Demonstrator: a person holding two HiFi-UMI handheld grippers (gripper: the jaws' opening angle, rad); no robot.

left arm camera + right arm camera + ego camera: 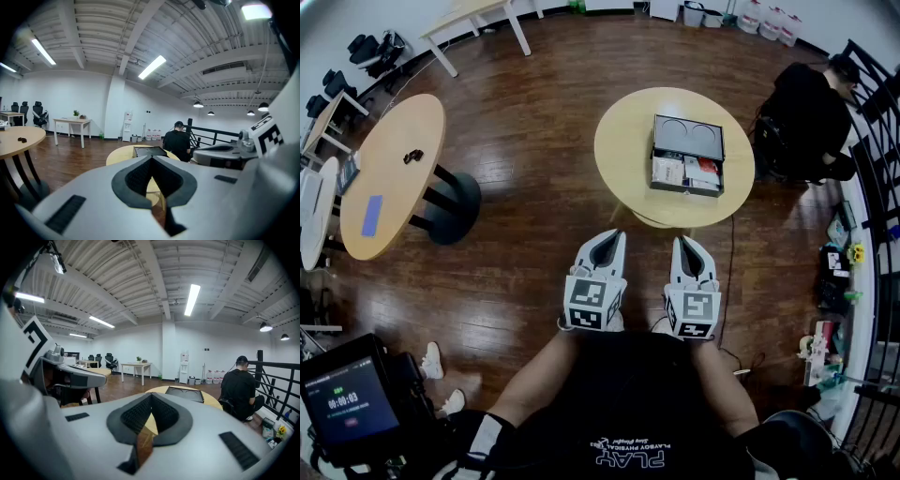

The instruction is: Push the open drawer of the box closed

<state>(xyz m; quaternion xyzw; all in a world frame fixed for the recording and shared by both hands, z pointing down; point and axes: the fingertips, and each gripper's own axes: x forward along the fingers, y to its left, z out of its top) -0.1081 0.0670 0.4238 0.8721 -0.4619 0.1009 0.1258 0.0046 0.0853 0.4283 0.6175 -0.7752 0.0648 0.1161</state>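
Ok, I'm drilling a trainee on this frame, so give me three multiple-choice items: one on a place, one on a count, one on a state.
1. Where is the box?
A. on a shelf
B. on the round table
C. on a chair

2. How many round recesses does its top have?
A. one
B. two
C. four

3. The drawer is:
A. open
B. shut
C. taken out

Answers:
1 B, the box rests on the round wooden top.
2 B, two circles lie side by side on the lid.
3 A, the drawer stands pulled out with its contents showing.
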